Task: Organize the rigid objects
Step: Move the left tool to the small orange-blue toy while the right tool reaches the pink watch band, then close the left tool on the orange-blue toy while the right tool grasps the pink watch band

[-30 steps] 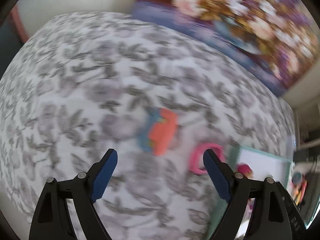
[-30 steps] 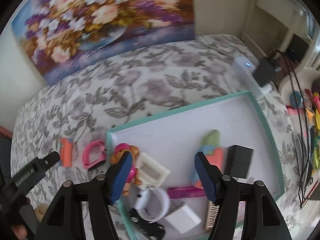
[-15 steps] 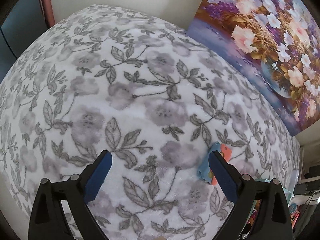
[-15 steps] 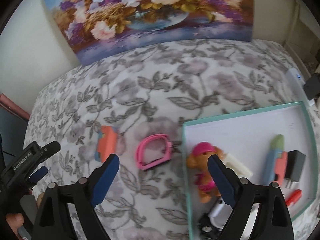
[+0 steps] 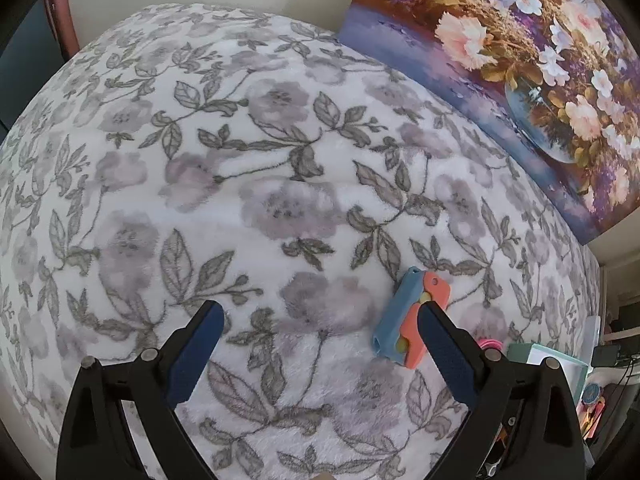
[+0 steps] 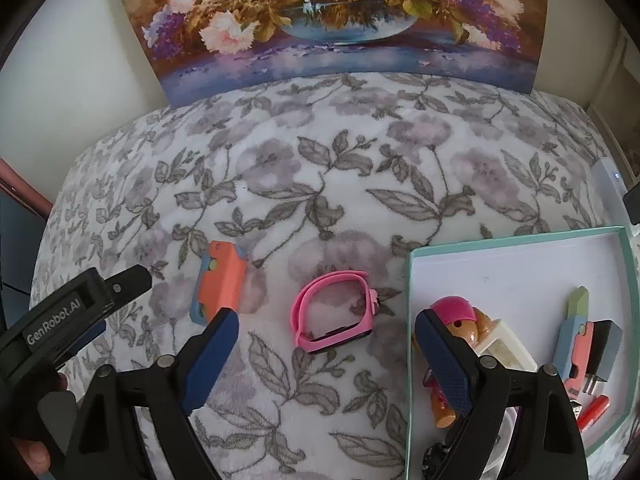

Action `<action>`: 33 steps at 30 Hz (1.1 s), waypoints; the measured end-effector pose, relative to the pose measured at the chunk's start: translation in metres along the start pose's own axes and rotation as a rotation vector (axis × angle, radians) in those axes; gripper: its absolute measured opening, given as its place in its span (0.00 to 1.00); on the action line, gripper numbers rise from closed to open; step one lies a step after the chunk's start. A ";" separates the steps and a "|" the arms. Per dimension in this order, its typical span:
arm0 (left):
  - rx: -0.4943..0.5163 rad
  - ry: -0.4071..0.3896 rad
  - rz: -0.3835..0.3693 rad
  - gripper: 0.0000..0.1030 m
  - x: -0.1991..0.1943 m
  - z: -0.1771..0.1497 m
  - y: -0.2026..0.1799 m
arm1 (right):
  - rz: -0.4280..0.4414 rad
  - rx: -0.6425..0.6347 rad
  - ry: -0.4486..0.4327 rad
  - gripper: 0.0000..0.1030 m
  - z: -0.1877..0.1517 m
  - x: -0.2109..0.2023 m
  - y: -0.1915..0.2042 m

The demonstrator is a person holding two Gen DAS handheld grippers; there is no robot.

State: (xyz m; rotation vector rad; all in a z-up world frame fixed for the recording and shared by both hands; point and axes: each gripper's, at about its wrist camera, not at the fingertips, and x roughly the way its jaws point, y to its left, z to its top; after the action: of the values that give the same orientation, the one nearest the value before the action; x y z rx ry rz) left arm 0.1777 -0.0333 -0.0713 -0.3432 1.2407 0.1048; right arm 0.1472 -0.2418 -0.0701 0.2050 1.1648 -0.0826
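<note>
Blanket (image 6: 360, 168) lies bare from the painting (image 6: 332, 20) down to the loose items; wide free passage there. Obstacles on it: orange-blue toy (image 6: 221, 282), pink watch (image 6: 334, 312) to its right, well apart, open gap between them. Tray (image 6: 520, 240) at right, its near part crowded: doll (image 6: 460, 320), white box (image 6: 506, 346), charger (image 6: 604, 350); far part bare. Left gripper (image 6: 86, 304) stands near the toy's left.

1. Blanket (image 6: 320, 160): white, printed with grey leaves and mauve flowers;
2. Toy (image 6: 220, 280), left of centre: orange over blue;
3. Watch band (image 6: 336, 312), centre: pink;
4. Tray (image 6: 520, 236), lower right: teal rim, white floor;
5. Painting (image 6: 332, 12), top: purple, peach and white blooms.
</note>
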 end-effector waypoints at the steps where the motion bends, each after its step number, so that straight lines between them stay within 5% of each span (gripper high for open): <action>1: -0.002 0.006 -0.001 0.95 0.001 -0.001 0.001 | -0.002 -0.002 0.000 0.89 0.000 0.002 0.000; 24: -0.022 0.055 -0.027 0.95 0.020 -0.004 0.007 | 0.035 -0.023 0.014 0.66 0.004 0.015 -0.002; 33: -0.011 0.067 -0.047 0.95 0.026 -0.002 0.005 | -0.052 -0.069 0.031 0.66 0.004 0.036 0.006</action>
State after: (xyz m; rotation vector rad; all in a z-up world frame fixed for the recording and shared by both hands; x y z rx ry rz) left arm 0.1828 -0.0321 -0.0971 -0.3875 1.2975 0.0599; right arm 0.1657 -0.2354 -0.1012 0.1155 1.2022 -0.0855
